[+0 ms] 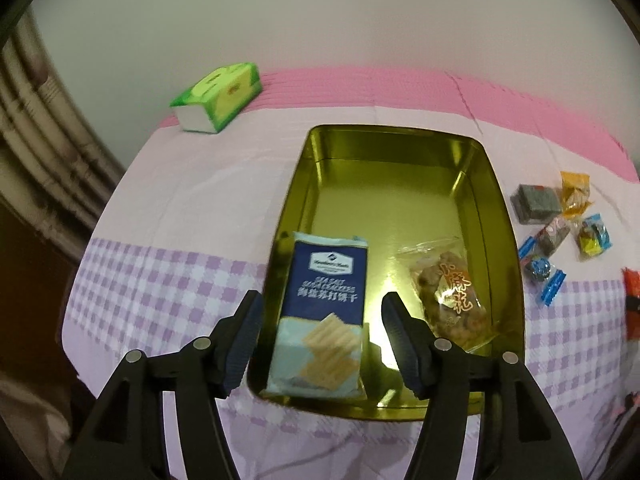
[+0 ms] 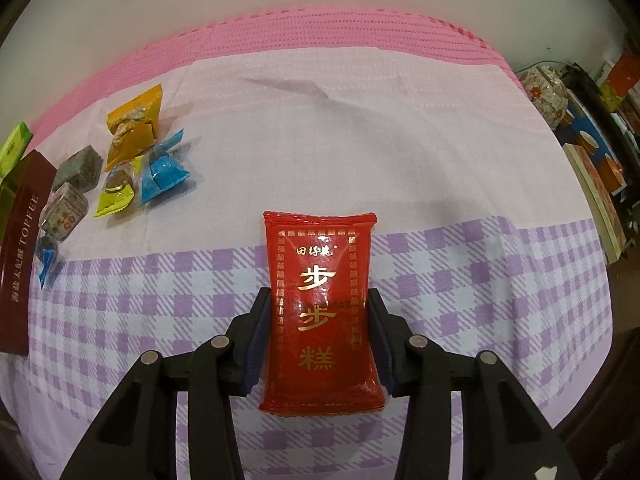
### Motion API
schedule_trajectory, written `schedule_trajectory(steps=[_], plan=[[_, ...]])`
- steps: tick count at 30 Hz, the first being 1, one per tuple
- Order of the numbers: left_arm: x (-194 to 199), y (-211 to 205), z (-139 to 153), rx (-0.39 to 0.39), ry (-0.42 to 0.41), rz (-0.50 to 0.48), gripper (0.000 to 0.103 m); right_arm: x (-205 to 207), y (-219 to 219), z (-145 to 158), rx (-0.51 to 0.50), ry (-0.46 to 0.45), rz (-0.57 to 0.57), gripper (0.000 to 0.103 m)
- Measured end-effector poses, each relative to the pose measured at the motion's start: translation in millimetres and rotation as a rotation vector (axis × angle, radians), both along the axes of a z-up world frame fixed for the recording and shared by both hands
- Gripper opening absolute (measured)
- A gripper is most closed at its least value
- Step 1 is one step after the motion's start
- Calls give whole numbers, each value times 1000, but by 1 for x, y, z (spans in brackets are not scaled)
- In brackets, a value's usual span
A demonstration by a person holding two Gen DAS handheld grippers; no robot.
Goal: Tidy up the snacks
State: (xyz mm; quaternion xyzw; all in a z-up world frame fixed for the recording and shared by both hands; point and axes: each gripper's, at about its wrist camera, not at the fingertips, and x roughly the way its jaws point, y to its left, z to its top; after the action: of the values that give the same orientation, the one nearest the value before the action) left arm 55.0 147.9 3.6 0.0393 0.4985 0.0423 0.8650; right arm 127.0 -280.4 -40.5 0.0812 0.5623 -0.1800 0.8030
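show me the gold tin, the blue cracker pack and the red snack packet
gold tin (image 1: 486,184): left wrist view, its right wall.
blue cracker pack (image 1: 326,280): left wrist view, dark blue label.
red snack packet (image 2: 320,304): right wrist view, middle of its front.

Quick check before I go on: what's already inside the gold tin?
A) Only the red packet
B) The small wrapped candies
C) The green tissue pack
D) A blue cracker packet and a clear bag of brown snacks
D: the blue cracker packet and the clear bag of brown snacks lie inside the gold tin; the red packet sits on the cloth between the right gripper fingers.
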Motion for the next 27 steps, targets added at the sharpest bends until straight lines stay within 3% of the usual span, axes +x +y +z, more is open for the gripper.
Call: schedule_trajectory(steps=[10, 19, 27], plan=[[-14, 28, 1, 4, -33, 90, 65, -26, 41, 24, 39, -45, 13, 41], [-24, 58, 8, 39, -78, 166, 68, -41, 129, 68, 117, -130, 164, 41], [-40, 84, -4, 31, -39, 237, 69, -58, 209, 84, 188, -153, 314, 41]])
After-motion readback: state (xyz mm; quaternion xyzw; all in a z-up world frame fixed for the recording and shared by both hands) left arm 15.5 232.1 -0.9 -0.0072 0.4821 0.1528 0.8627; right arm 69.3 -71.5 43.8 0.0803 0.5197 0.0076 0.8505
